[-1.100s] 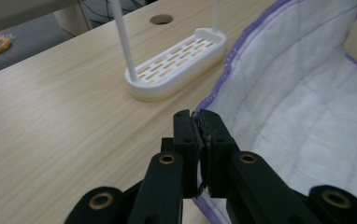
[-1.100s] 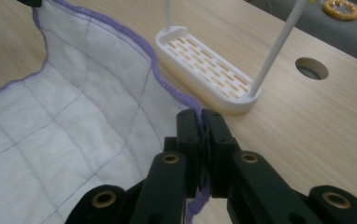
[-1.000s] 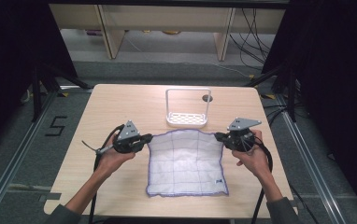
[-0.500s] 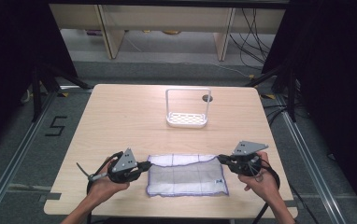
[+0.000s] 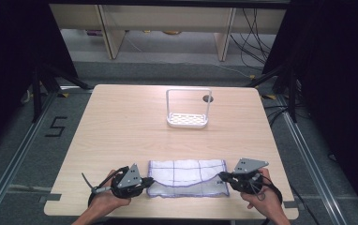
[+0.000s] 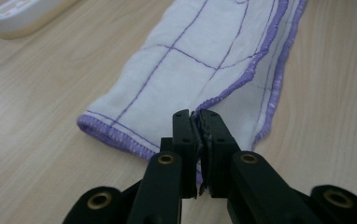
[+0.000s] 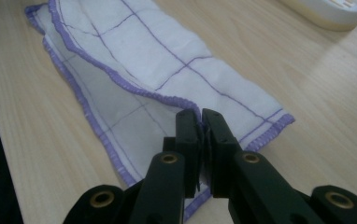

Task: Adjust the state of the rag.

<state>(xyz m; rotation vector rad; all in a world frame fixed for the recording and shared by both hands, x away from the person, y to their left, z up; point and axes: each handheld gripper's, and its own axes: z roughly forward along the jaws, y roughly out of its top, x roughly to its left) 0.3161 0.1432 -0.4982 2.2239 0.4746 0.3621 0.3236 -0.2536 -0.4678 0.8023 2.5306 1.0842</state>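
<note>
Both hands came back toward the table's near edge since a second ago, folding the cloth [image 5: 187,177] over on itself. High view: your left gripper [image 5: 145,182] and right gripper [image 5: 223,176] sit at the cloth's two ends; cloth lies as a folded strip along the near edge, well apart from the white rack [image 5: 188,110] near the far edge. Left gripper view: jaws clenched on the cloth's [image 6: 186,84] purple-hemmed upper layer, lower layer flat on the table [image 6: 41,112]. Right gripper view: jaws likewise clamped on the cloth's [image 7: 158,70] top hem.
</note>
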